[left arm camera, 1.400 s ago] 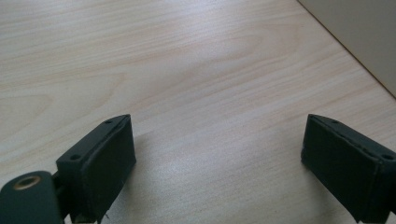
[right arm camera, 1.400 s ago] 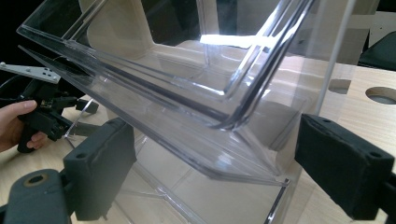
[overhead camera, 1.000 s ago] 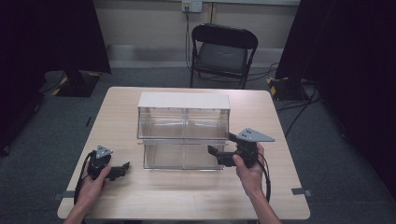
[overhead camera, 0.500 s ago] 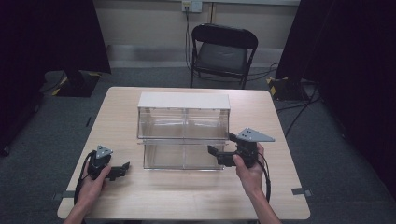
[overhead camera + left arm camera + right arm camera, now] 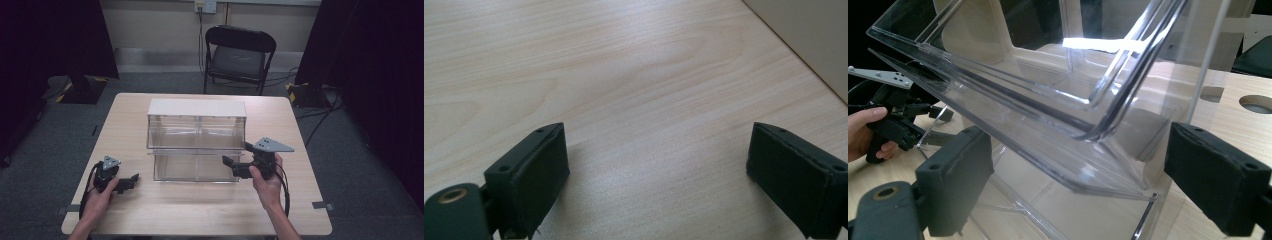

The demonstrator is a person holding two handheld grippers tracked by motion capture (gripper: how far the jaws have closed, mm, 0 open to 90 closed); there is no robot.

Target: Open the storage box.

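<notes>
A clear plastic two-tier bin unit point(image 5: 196, 135) with a white top point(image 5: 196, 107) stands mid-table. My right gripper point(image 5: 239, 156) is at the unit's lower right front, open. In the right gripper view, the tilted clear bin's front corner point(image 5: 1098, 131) lies just ahead of the right gripper point(image 5: 1078, 180), whose wide-set jaws touch nothing. My left gripper point(image 5: 131, 181) rests low on the table, left of the unit, pointing toward it. In the left gripper view the left gripper point(image 5: 656, 170) is open over bare wood, with nothing between the jaws. The left gripper point(image 5: 893, 115) also appears far off through the plastic.
The wooden table point(image 5: 200, 210) has free room in front of the unit and on both sides. A black folding chair point(image 5: 236, 55) stands behind the table. A pale panel point(image 5: 804, 35) crosses the left gripper view's top right corner. Round holes point(image 5: 1255, 103) mark a wooden panel.
</notes>
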